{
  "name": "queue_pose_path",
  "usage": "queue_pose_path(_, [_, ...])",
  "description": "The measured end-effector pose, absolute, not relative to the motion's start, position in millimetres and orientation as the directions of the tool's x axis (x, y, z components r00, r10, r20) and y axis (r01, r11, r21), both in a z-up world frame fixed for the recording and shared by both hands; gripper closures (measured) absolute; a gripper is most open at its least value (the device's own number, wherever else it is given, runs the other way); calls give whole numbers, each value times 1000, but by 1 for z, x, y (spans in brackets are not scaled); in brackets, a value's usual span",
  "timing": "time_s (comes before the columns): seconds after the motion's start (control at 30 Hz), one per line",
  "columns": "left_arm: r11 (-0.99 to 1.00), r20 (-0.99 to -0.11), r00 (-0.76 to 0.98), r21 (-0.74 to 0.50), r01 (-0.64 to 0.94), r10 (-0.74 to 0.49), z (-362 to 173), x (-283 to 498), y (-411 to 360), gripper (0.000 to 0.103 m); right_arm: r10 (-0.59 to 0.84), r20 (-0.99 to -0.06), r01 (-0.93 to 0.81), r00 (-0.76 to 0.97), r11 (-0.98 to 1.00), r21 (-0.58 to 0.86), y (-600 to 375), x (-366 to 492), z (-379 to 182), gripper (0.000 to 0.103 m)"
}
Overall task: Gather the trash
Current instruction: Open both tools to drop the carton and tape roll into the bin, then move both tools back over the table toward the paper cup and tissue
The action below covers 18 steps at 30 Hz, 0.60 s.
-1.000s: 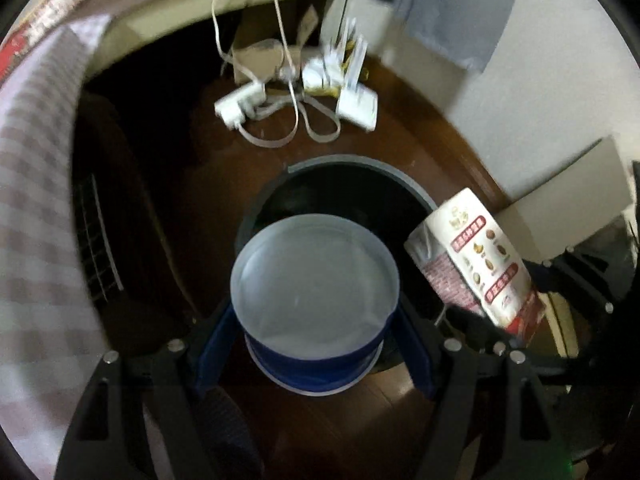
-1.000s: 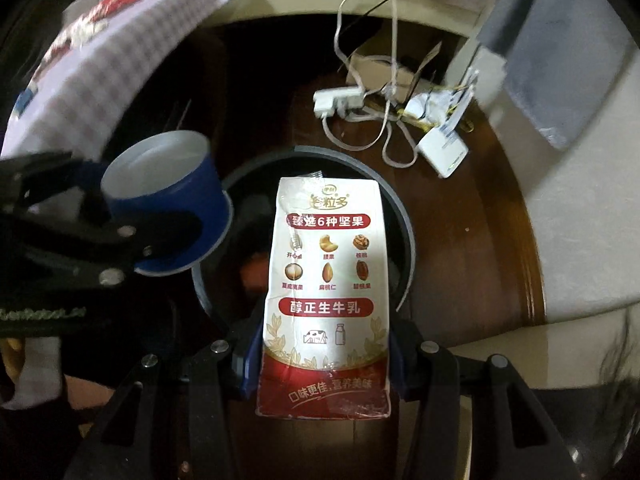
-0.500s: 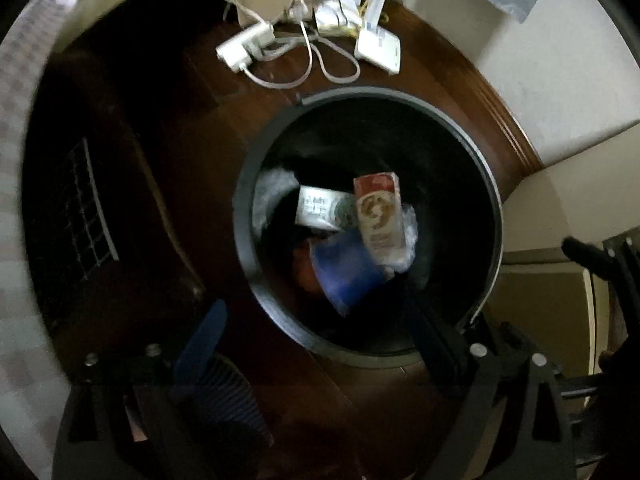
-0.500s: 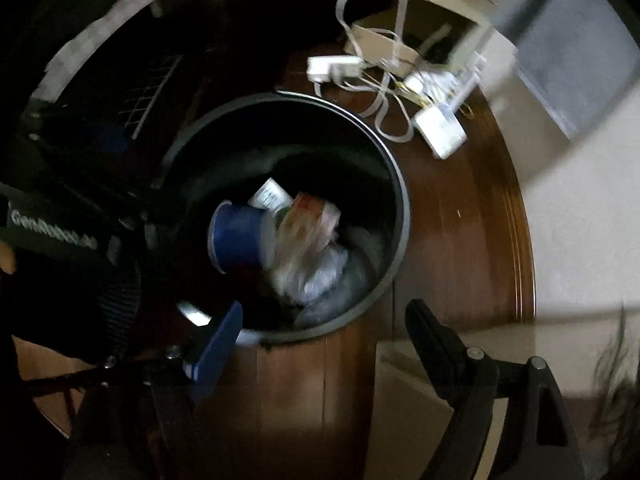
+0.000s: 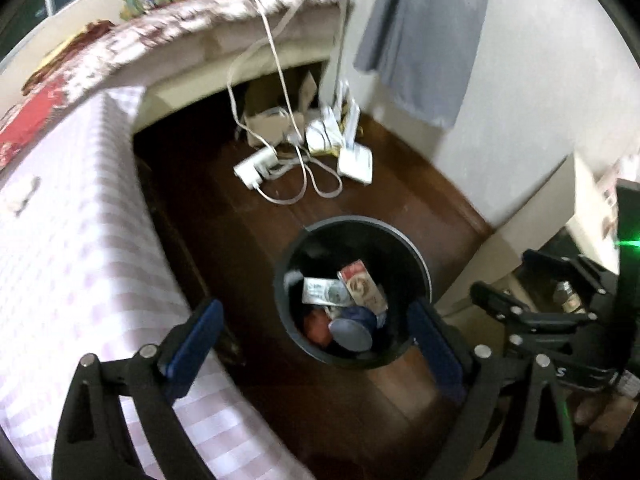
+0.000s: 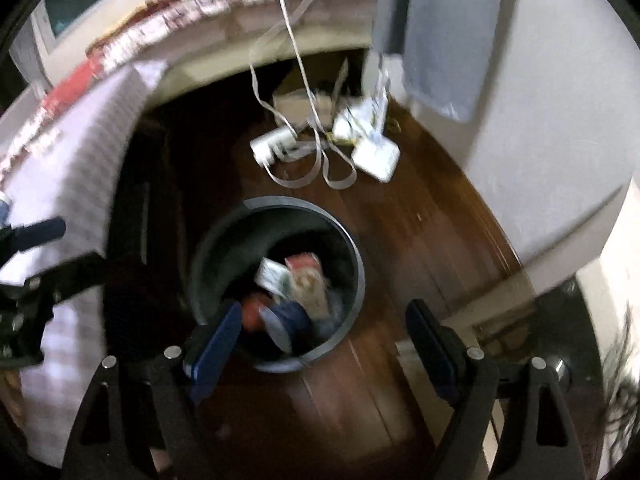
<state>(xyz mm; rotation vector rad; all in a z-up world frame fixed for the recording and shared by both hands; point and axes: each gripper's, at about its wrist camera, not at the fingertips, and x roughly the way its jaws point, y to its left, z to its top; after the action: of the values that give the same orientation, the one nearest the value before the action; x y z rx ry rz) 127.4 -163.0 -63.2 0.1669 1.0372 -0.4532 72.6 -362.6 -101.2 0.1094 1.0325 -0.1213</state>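
Bin (image 5: pixel 416 248) serves as reference: black, round, standing on the dark wood floor. Inside it lie the blue cup (image 5: pixel 354 330) on its side and the milk carton (image 5: pixel 362 286), touching. My left jaws have just been opening and stand released above the bin, nothing between them. My right jaws likewise stand released and empty above the bin.

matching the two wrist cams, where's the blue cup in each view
Left wrist: blue cup lies low in the black bin, just right of centre, below the milk carton.
Right wrist: blue cup is blurred, left of centre, at the bin's near side.
Shared landmark: the white power strip beyond the bin.
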Motion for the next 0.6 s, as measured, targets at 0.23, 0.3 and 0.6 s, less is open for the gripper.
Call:
queue_pose_path(0.23, [940, -801, 548, -53, 336, -240, -30, 119, -81, 6, 60, -794, -13, 605, 998, 66, -293, 86, -51, 17])
queue_pose_path(0.3, [958, -794, 573, -41, 284, -204, -29, 118, -53, 5, 80, -786, -59, 613, 997, 55, -273, 92, -41, 17])
queue_pose_path(0.6, [999, -758, 652, -22, 26, -33, -20, 120, 90, 5, 255, -747, -319, 614, 946, 61, -160, 130, 18, 17])
